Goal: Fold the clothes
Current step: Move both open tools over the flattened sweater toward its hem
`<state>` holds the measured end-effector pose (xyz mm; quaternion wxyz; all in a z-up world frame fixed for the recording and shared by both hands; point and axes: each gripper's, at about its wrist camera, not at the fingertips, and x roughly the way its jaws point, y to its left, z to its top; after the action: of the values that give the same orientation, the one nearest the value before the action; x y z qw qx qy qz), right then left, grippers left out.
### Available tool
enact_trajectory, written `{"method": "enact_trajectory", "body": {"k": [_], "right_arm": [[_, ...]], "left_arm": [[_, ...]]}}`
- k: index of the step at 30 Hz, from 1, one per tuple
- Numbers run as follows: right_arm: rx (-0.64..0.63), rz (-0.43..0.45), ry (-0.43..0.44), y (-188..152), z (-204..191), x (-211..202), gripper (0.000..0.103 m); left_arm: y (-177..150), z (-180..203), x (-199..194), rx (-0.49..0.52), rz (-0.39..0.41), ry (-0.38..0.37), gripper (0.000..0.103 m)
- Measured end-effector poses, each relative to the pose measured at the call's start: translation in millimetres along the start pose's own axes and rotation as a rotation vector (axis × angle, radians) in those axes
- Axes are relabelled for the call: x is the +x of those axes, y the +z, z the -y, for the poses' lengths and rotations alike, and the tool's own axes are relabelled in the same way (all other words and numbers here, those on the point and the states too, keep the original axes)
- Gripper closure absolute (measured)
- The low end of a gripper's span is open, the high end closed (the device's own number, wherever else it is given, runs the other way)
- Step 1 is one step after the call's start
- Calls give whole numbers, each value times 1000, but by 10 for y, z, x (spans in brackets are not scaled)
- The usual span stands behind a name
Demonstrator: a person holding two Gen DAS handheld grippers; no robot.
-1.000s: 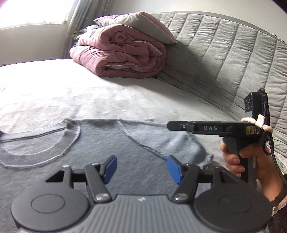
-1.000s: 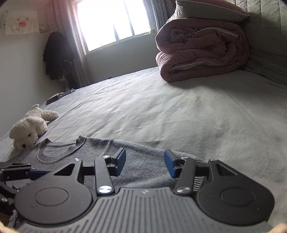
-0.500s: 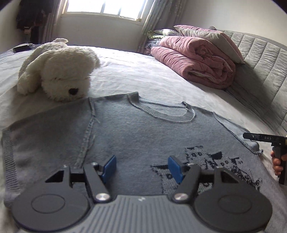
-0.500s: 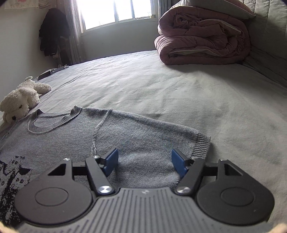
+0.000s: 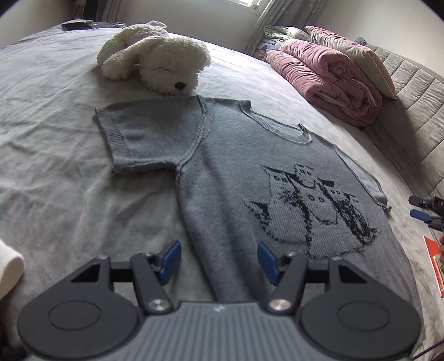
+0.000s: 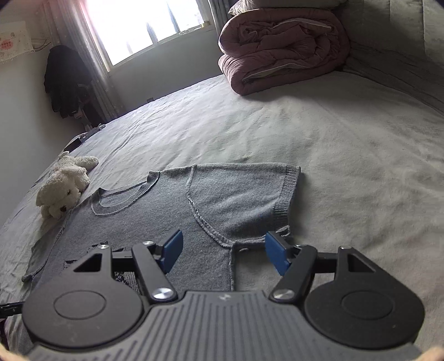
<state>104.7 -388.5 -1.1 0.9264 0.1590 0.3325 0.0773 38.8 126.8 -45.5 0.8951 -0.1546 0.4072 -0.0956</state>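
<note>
**Grey sweater lies flat on bed; both tools empty above it**

The grey short-sleeved sweater [image 5: 222, 172] lies spread flat, front side up, on the bed [image 5: 55, 138], which is covered with a pale grey sheet. A dark knitted cat pattern [image 5: 310, 205] shows on the chest. Both sleeves are extended outward; one sleeve [image 6: 249, 200] in the right wrist view lies flat with its ribbed cuff toward the open sheet. The neckline [image 6: 125, 194] faces the far side of the bed.

The left tool [image 5: 219, 259] hangs over the lower body of the sweater near its side edge. Its jaws are partly open and closing, with only fabric below them and nothing gripped; the blue pads do not press on the cloth.

The right tool [image 6: 226, 251] hangs over the underarm seam where the sleeve meets the body. Its jaws stand fairly wide apart and hold nothing. In the left wrist view its tip shows at the right edge of the frame, just beyond the sweater's far sleeve.

A white plush dog [image 5: 155, 64] lies on the sheet, touching or just beside the shoulder edge of the sweater. A folded pink quilt [image 6: 283, 47] with a pillow [image 5: 352, 58] on top rests against the padded grey headboard [image 5: 410, 91], well apart from the sweater. A dark garment [image 6: 66, 80] hangs near the window [image 6: 144, 25].
</note>
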Motion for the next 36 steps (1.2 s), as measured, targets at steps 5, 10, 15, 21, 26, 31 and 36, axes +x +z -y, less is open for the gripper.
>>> {"method": "enact_trajectory", "body": {"k": [5,10,15,21,26,31,36], "right_arm": [[27,-32,-11,-270,2,-411,33],[-16,-86,-28,-617,-82,-699,33],[-13,-122,-20,-917,-93,-956,33],[33,-138,59,-1139,-22,-1343,34],[85,-136,150,-1267,85,-1615,34],[46,-138,177,-1382,25,-1758,34],[-9,-153,159,-1468,-57,-1749,34]], "left_arm": [[-231,-134,-249,-123,-43,-37,58],[-477,-149,-475,-170,-96,-67,63],[-719,-76,-683,-147,-129,-84,63],[-876,27,-982,-118,-196,-162,63],[-1011,162,-1239,-51,-238,-244,63],[-1118,223,-1414,-31,-242,-291,60],[-1147,233,-1278,-49,-250,-237,61]]}}
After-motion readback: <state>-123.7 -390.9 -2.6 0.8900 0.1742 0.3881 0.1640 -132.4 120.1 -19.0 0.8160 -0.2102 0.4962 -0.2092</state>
